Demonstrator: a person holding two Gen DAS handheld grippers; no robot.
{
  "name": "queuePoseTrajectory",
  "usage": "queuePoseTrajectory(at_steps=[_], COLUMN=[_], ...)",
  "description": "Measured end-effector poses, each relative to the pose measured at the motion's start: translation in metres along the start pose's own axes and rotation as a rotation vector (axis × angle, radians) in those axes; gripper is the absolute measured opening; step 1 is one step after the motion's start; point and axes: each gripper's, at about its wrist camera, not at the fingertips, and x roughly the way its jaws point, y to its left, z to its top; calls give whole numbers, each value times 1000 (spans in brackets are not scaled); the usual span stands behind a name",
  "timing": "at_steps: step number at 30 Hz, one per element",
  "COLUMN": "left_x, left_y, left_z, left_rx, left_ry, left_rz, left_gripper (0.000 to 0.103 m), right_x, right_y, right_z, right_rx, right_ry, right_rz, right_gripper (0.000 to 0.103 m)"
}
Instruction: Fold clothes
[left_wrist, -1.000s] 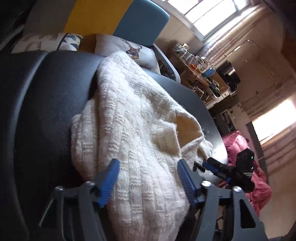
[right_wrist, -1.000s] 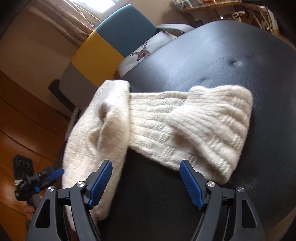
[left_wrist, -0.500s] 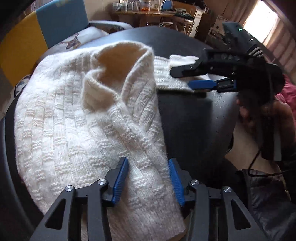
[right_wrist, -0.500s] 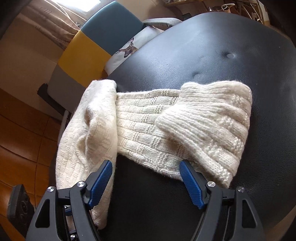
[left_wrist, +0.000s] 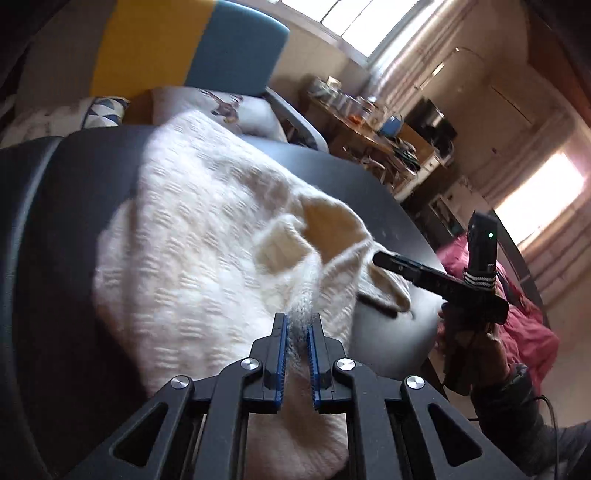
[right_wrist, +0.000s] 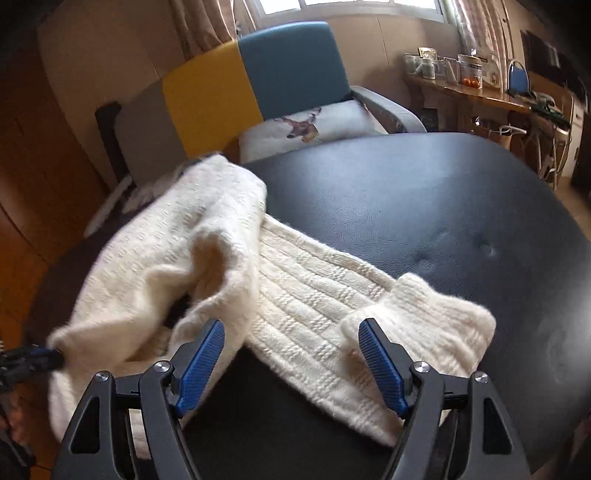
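Observation:
A cream knitted sweater (left_wrist: 207, 254) lies bunched on a black leather seat (left_wrist: 62, 229). My left gripper (left_wrist: 297, 325) is shut on a fold of the sweater near its hem and lifts it a little. In the right wrist view the sweater's body (right_wrist: 177, 258) is heaped at the left and one sleeve (right_wrist: 343, 306) stretches right, its cuff folded back. My right gripper (right_wrist: 291, 341) is open, its fingers straddling the sleeve near the front edge. The right gripper also shows in the left wrist view (left_wrist: 436, 280), beside the sweater's edge.
The black seat (right_wrist: 424, 206) extends far and right of the sweater. Behind it stands a yellow and blue armchair (right_wrist: 255, 85) with a deer cushion (right_wrist: 314, 125). A cluttered wooden table (right_wrist: 480, 96) is at the back right. A pink cloth (left_wrist: 524, 317) lies beyond the seat.
My left gripper has closed onto a fold of the sweater and pulled it up. My right gripper stayed open and shifted closer over the sleeve.

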Motion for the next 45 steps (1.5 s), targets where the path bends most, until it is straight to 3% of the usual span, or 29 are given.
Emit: queuePoseTrajectory(at_steps=[2, 3, 5, 7, 10, 12, 13, 15, 16, 17, 19, 21, 26, 31, 32, 34, 35, 42, 45], left_x=[-12, -18, -27, -37, -58, -76, -87, -97, -93, -88, -66, -33, 62, 127, 137, 146, 143, 42, -4], left_y=[31, 46, 73, 96, 131, 141, 137, 112, 91, 69, 25, -19, -93, -105, -102, -92, -86, -14, 30], left_z=[3, 4, 6, 2, -4, -6, -5, -1, 3, 6, 9, 8, -16, -41, -43, -36, -27, 61, 83], left_rx=[-85, -128, -171, -205, -272, -290, -283, -181, -108, -34, 126, 292, 611, 730, 733, 676, 610, 139, -4], left_ry=[-36, -54, -78, -104, -138, -177, -208, -215, -201, -187, -113, -29, 194, 344, 361, 355, 346, 55, -67], left_rz=[56, 84, 161, 254, 377, 363, 318, 234, 207, 180, 106, 69, 81, 185, 212, 239, 206, -26, -25], left_gripper=[11, 10, 6, 0, 0, 0, 1, 8, 19, 39, 58, 58, 58, 58, 48, 21, 15, 13, 13], right_x=[31, 39, 45, 46, 47, 47, 47, 46, 46, 45, 44, 42, 38, 35, 34, 32, 32, 42, 43], right_y=[-6, -4, 4, 3, 1, 0, -1, -3, -5, -6, -10, -15, -29, -23, -23, -24, -24, -9, -6], right_z=[4, 3, 0, 1, 2, 1, 1, 2, 2, 3, 4, 5, 9, -2, -3, -4, -4, -19, -19], right_rx=[25, -8, -69, -63, -54, -59, -59, -54, -51, -49, -48, -46, -43, -44, -49, -61, -68, -107, -115], right_ry=[139, 160, 159, 162, 166, 162, 159, 157, 157, 155, 151, 148, 149, 155, 153, 147, 143, 141, 146], right_rz=[-39, -80, -150, -160, -167, -170, -170, -164, -161, -157, -134, -106, -30, 16, 19, 22, 21, -13, -30], right_gripper=[76, 76, 76, 76, 77, 78, 78, 78, 78, 79, 82, 84, 88, 91, 92, 92, 92, 94, 96])
